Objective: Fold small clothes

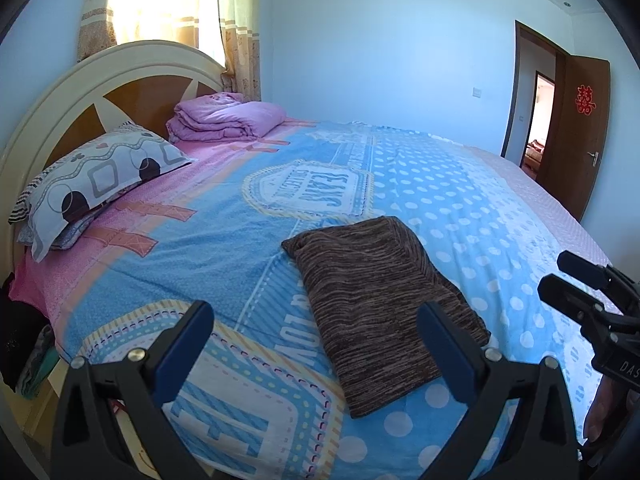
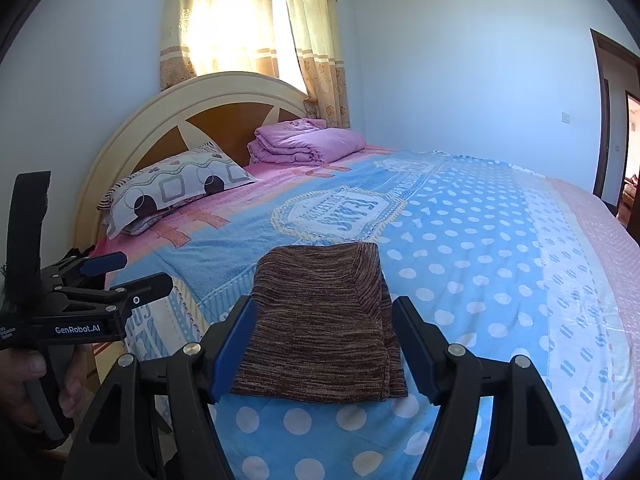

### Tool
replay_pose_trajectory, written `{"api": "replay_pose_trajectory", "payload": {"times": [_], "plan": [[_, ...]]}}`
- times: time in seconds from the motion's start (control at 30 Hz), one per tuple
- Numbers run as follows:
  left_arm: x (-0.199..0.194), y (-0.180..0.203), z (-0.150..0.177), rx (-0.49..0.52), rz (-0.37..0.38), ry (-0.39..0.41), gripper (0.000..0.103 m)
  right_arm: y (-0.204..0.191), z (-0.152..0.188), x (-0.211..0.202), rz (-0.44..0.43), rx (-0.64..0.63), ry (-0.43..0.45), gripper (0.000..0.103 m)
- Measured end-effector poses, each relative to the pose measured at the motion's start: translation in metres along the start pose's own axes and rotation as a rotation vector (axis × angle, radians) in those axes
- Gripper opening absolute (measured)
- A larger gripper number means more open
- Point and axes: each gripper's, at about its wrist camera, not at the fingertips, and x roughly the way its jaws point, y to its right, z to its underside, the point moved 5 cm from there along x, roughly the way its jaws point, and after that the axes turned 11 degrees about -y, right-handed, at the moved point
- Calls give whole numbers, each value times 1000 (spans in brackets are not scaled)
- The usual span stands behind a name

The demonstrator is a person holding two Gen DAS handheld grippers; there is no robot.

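Folded brown garment (image 2: 320, 320) on the bed (image 2: 480, 280), long axis toward 12 o'clock, nearer the right gripper (image 2: 324, 344); left gripper (image 1: 316, 340) sees it at 1 o'clock; both jaws wide, empty.

Bedside heap (image 1: 24, 364) half behind mattress, blurred; room past door (image 1: 538, 148) too small.

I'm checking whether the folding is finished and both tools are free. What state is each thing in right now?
brown knit garment: folded into a compact rectangle, lying flat on the bed, nothing gripping it.
left gripper: jaws open, empty, above the bedspread.
right gripper: jaws open, empty, raised clear of the garment.
pink quilt: folded, by the headboard.
pillow: lying at the head of the bed.
door: open.
curtain: drawn, sunlit.
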Motion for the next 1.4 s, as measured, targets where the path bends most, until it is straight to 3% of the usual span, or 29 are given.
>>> {"api": "replay_pose_trajectory", "payload": {"times": [1.4], "plan": [[2, 7, 2, 38, -7, -10, 103, -5, 6, -3, -26, 15, 14, 71]]}}
